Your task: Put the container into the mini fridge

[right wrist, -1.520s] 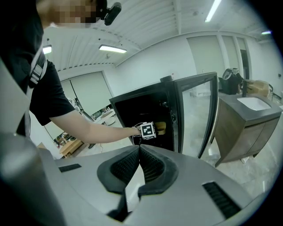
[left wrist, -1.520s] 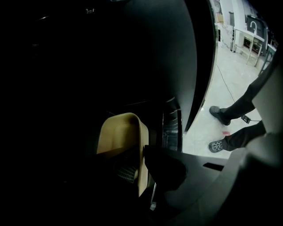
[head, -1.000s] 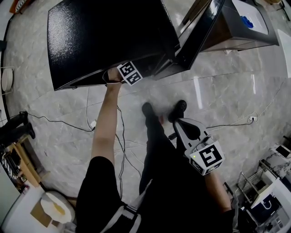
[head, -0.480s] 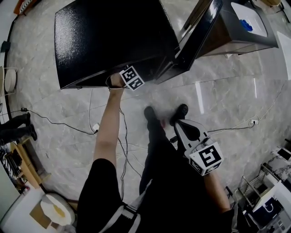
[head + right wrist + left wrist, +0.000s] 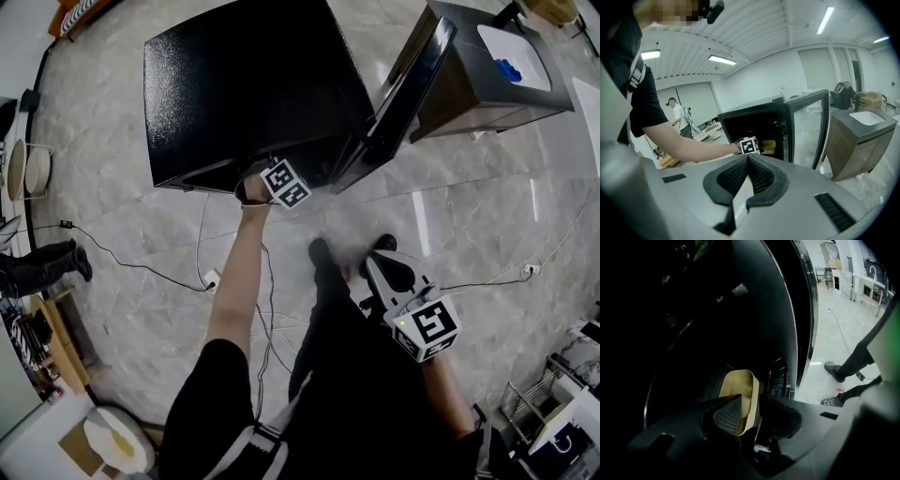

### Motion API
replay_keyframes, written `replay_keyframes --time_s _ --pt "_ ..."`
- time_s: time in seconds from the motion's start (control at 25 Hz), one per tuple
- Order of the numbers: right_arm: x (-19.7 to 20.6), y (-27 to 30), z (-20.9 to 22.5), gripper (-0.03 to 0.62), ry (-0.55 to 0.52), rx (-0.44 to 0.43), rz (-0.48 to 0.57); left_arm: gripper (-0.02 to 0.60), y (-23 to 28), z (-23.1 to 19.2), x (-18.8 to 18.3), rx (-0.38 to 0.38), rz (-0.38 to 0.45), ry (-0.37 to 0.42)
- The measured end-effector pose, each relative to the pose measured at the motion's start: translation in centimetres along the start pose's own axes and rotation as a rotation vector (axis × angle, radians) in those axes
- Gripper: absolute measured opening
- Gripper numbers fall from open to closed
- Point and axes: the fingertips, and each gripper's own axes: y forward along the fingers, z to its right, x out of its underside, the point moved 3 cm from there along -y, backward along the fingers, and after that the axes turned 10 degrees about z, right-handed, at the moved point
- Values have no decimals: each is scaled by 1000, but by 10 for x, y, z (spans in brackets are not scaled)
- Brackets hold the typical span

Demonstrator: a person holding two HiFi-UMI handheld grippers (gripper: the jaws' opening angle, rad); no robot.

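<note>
The black mini fridge (image 5: 244,84) stands on the floor with its door (image 5: 403,94) swung open to the right. My left gripper (image 5: 286,183) reaches into the fridge opening; only its marker cube shows in the head view. In the left gripper view the left gripper (image 5: 752,401) is shut on the rim of a tan container (image 5: 738,387), held inside the dark fridge interior. The right gripper view shows the container (image 5: 768,146) as a yellow patch inside the fridge (image 5: 754,124). My right gripper (image 5: 377,260) hangs near my legs, shut and empty.
A grey cabinet (image 5: 497,66) with a white sink top stands right of the fridge door. Cables (image 5: 202,272) trail over the marble floor by my feet (image 5: 323,253). Another person's shoes (image 5: 47,262) are at the left edge.
The head view has shifted, so the fridge sits further right and lower in the frame. The left gripper stays at the fridge opening. The right gripper has barely moved.
</note>
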Motion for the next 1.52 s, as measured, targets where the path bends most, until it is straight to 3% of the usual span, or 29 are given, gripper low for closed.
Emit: replay_keyframes --time_s 0.36,0.52,0.92,1.24,1.52 --pt "-17 0 0 18 -26 15 52 126 -46 5 -11 -20 42 -57" --pt "-25 3 -1 18 -40 6 71 125 -69 2 -17 -43 67 -48" --pt "-31 9 -5 18 -54 0 114 66 -140 -1 -38 -98 160 -110" --pt "-44 14 -13 18 -83 -69 149 43 -189 2 -48 -181 191 -179" --pt "-39 -1 -8 18 -120 -190 134 35 -219 21 -68 -248 184 -288"
